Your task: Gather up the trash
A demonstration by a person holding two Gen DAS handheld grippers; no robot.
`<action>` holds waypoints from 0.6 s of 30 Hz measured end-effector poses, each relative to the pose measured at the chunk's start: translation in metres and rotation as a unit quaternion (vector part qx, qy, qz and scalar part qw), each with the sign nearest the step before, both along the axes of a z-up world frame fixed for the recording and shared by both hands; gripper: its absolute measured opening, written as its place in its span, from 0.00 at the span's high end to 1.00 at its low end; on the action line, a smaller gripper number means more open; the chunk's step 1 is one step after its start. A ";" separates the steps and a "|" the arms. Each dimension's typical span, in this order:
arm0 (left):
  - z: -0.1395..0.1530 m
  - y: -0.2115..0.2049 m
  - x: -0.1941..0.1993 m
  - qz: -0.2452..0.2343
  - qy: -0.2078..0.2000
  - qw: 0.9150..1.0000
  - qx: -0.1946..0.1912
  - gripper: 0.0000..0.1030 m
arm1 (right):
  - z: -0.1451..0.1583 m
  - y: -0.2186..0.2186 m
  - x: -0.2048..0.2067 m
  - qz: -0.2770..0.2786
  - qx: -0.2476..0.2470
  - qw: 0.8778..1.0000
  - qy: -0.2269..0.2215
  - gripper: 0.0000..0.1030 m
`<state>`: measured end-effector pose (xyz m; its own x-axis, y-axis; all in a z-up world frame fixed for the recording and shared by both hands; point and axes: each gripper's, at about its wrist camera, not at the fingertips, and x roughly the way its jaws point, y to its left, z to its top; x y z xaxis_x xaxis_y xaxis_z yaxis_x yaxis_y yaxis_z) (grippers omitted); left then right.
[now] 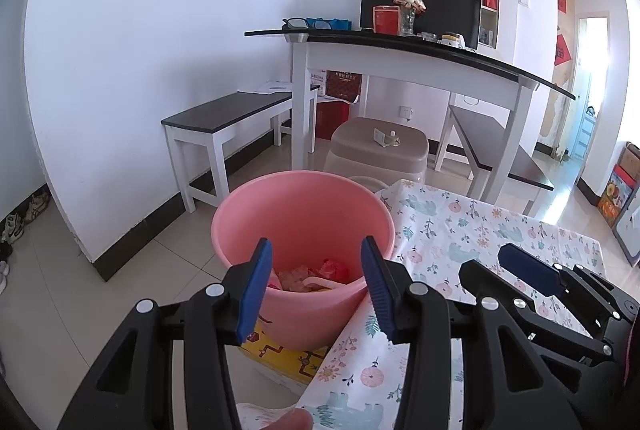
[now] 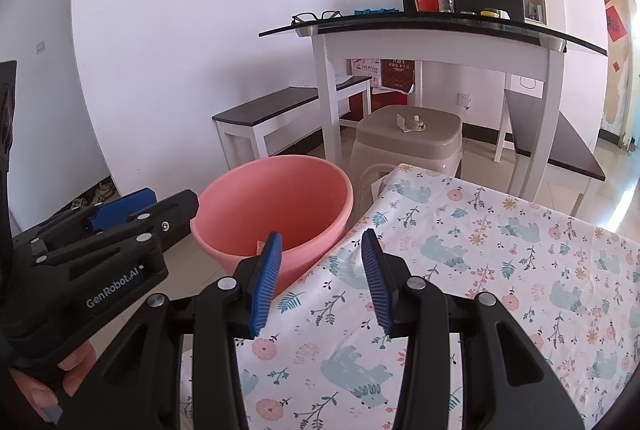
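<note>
A pink plastic bucket (image 1: 304, 226) stands on the floor against the corner of a table covered with a floral cloth (image 1: 460, 230). Red and pink crumpled trash (image 1: 320, 272) lies at its bottom. My left gripper (image 1: 316, 262) hovers over the bucket's near rim, open, with nothing between its blue pads. My right gripper (image 2: 320, 250) is held over the table's corner beside the bucket (image 2: 276, 201), open and empty too. Each gripper shows in the other's view: the right one (image 1: 532, 270) at the right, the left one (image 2: 120, 213) at the left.
A yellow box (image 1: 288, 354) sits under the bucket's near side. Behind it stand a beige plastic stool (image 1: 380, 145), a white table with a dark glass top (image 1: 400, 49) and two dark benches (image 1: 224, 113). Shoes (image 1: 24, 218) lie by the left wall.
</note>
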<state>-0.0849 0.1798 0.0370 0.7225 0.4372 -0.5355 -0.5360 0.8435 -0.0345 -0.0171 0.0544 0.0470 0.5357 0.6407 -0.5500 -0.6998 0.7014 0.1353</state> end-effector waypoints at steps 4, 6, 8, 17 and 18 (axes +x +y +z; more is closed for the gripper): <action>-0.001 -0.003 0.001 -0.001 0.001 1.000 0.002 0.56 | 0.000 -0.002 0.000 -0.002 0.001 1.000 0.002 0.59; -0.001 -0.003 0.002 -0.001 0.001 1.000 0.002 0.56 | 0.000 -0.002 0.000 -0.003 0.001 1.000 0.003 0.59; -0.001 -0.005 0.002 -0.002 0.002 1.000 0.003 0.56 | -0.001 -0.003 0.000 -0.004 0.002 1.000 0.004 0.59; -0.002 -0.007 0.004 -0.004 0.004 1.000 0.005 0.56 | -0.001 -0.005 0.002 -0.005 0.004 1.000 0.007 0.59; -0.002 -0.008 0.004 -0.004 0.005 1.000 0.006 0.56 | -0.001 -0.005 0.002 -0.005 0.004 1.000 0.007 0.59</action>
